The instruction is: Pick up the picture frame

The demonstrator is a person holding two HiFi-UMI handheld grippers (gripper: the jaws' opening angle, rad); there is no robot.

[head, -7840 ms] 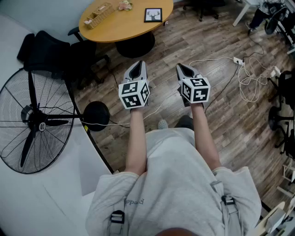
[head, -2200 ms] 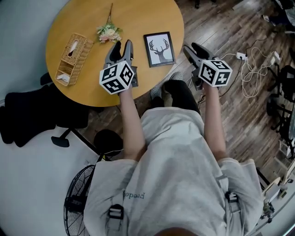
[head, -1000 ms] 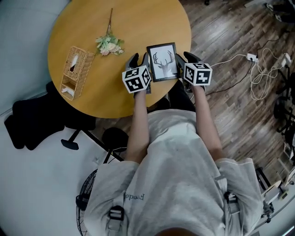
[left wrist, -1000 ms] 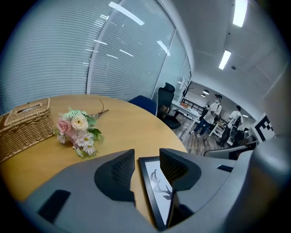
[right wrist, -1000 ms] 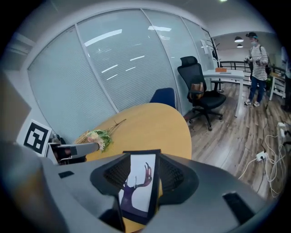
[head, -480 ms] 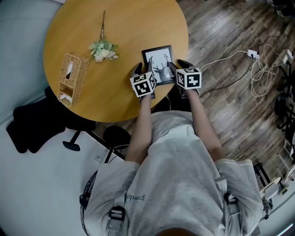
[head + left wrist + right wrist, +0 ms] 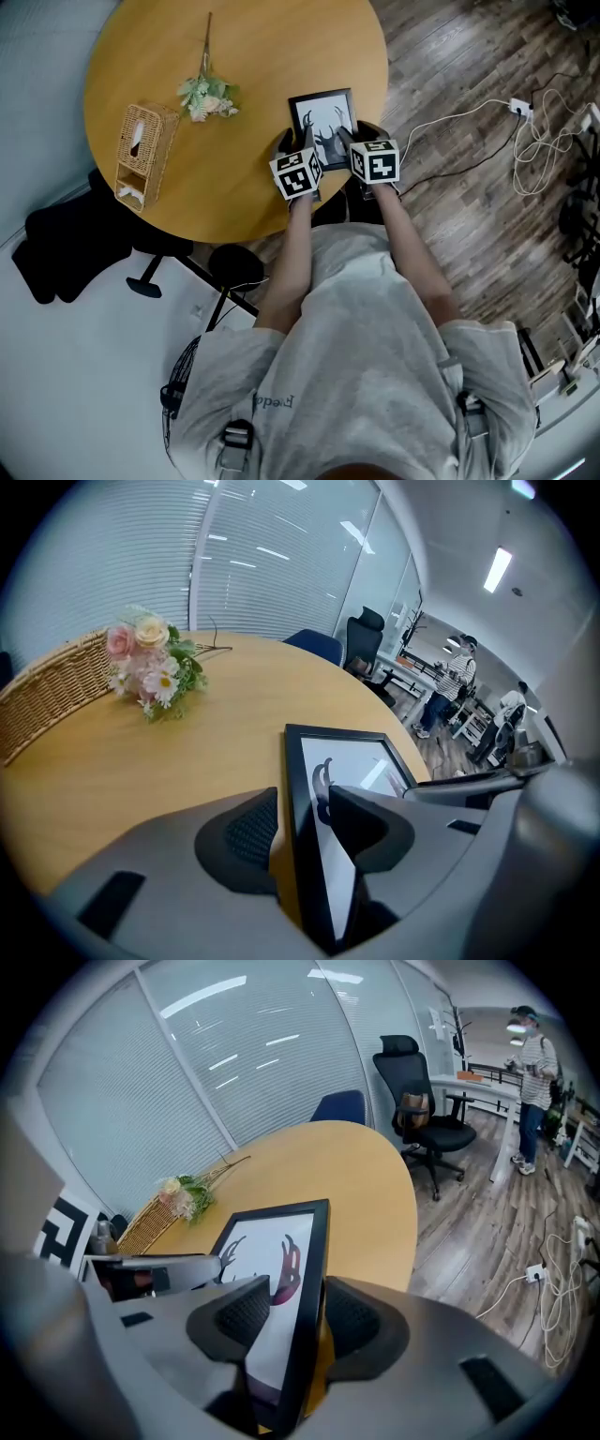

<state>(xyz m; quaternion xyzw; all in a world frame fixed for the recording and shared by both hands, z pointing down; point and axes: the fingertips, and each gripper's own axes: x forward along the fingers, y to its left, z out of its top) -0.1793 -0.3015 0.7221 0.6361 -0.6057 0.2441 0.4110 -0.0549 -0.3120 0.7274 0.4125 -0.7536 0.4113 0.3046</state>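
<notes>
- The frame point(image 7: 323, 114) is sitting at the near right edge of the round bench point(image 7: 253, 56). Its long axis is pointing away from the person, and its near end is reaching in between the two grippers.
- The left gripper point(image 7: 305, 829) is closing on the frame's left rail. One ribbed pad is pressing on the glass side and the other is sitting behind the rail.
- The right gripper point(image 7: 298, 1316) is pinching the right rail in the same way, so each gripper is holding one long side and the two are facing each other across the picture.
- Neither gripper is nearer than the other, as both are already gripping the frame. The lift is probably calling for both to rise together so the frame is not twisting between them.
- Whether the far end is resting on the bench or just clearing it, I cannot tell.
- The frame is a thin, flat rectangle with a narrow black rail. Its glossy glass is catching the ceiling lights over a white print of a dark antlered deer. The glass is likely slick, and the rail is giving the pads little to hold.
- The bench top is looking like smooth, warm-toned wood.
- A soft spray of flowers point(image 7: 208, 97) and a woven basket point(image 7: 139, 155) are lying well apart from the frame, to the left.
</notes>
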